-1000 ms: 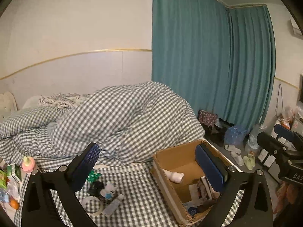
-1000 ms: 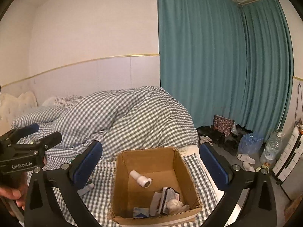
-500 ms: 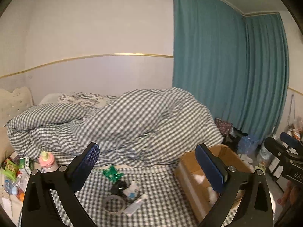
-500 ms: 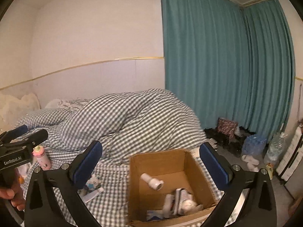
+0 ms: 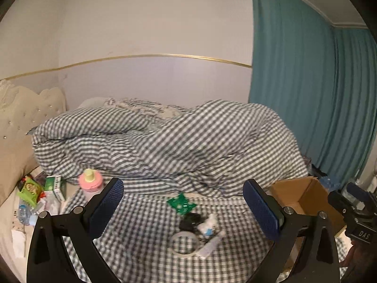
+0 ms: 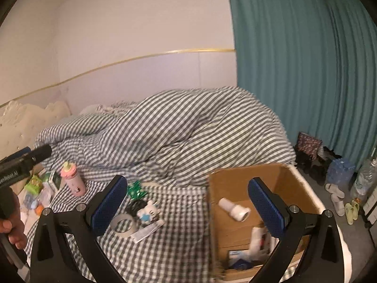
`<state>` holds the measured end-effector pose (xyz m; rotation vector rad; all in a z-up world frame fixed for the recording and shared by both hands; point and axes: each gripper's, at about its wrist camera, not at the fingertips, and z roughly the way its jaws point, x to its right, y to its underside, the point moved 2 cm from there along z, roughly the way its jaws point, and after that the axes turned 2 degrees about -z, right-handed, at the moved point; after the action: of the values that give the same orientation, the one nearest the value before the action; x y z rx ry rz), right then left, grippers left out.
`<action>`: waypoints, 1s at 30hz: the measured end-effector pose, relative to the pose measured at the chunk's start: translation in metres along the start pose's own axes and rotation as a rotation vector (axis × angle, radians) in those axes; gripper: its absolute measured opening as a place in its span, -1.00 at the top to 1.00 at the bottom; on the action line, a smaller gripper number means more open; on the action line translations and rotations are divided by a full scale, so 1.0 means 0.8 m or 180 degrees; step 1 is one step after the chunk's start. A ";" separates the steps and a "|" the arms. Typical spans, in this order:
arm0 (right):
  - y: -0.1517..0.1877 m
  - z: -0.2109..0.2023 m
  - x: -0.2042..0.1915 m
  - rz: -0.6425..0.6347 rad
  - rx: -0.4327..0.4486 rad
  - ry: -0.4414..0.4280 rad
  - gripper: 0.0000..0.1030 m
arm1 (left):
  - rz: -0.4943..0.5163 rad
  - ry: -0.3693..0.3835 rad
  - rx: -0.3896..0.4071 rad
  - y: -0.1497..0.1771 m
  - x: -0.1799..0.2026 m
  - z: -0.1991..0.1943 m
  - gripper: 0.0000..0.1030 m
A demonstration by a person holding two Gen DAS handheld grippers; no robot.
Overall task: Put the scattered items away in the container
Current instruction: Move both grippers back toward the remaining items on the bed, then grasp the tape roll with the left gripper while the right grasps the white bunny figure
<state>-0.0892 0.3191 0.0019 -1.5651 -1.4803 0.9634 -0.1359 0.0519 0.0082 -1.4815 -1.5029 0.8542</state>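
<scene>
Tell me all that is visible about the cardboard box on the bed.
The cardboard box is plain brown, open at the top, and stands upright on the checked bedcover, to the right of the scattered items. Its inner walls look bare. Inside lie a white tube-shaped piece on the floor of the box and, nearer the front, some white and blue packets, blurred. Neither gripper touches it.

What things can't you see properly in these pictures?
- Cardboard box: in the left wrist view, its inside is hidden by its own wall and the left tongs.
- Things in the box bottom: in the right wrist view, blurred and partly behind the right tongs.
- Small black thing by the tape roll: too blurred to name.
- Green packets: writing too small.
</scene>
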 end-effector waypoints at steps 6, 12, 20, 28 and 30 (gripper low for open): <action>0.000 0.019 -0.043 -0.0105 -0.0051 -0.0130 -0.99 | -0.0103 -0.0104 -0.0053 0.008 -0.045 0.007 -1.00; 0.008 0.047 -0.083 -0.0242 -0.0175 -0.0234 -0.99 | -0.0145 -0.0165 -0.0170 0.021 -0.074 0.023 -1.00; 0.030 0.089 -0.103 -0.0383 -0.0517 -0.0341 -0.99 | -0.0111 -0.0145 -0.0412 0.046 -0.077 0.058 -1.00; 0.059 0.129 -0.101 -0.0378 -0.0788 -0.0430 -0.99 | -0.0103 -0.0124 -0.0697 0.080 -0.079 0.102 -1.00; 0.066 0.140 -0.102 -0.0425 -0.0856 -0.0444 -0.99 | -0.0089 -0.0122 -0.0764 0.090 -0.080 0.114 -1.00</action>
<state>-0.1719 0.2386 -0.0917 -1.5860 -1.8509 0.8367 -0.1911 0.0015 -0.1012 -1.6194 -1.6981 0.7079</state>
